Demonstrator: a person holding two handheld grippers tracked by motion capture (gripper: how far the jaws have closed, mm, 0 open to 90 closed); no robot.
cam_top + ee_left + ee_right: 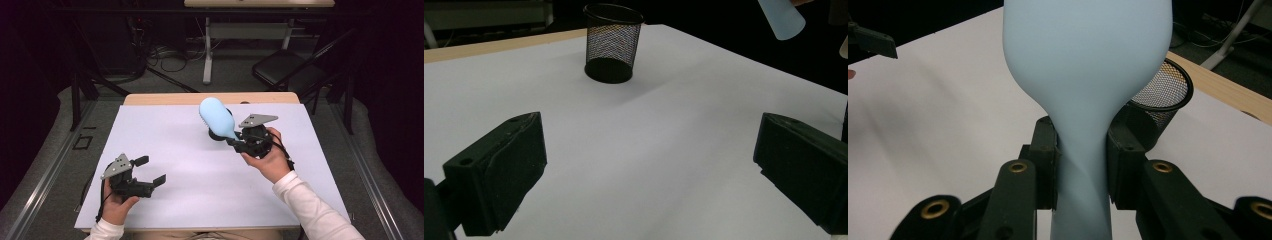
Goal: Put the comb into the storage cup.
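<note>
With your right gripper clamped on the brush handle, you tip it upright over the mesh cup, while the left gripper waits, jaws apart.

A wooden table carries a large white sheet that covers nearly all of its top, leaving a strip of bare wood along the far edge. A black wire-mesh pen cup stands upright on the sheet, near that far strip and well away from the near edge.
</note>
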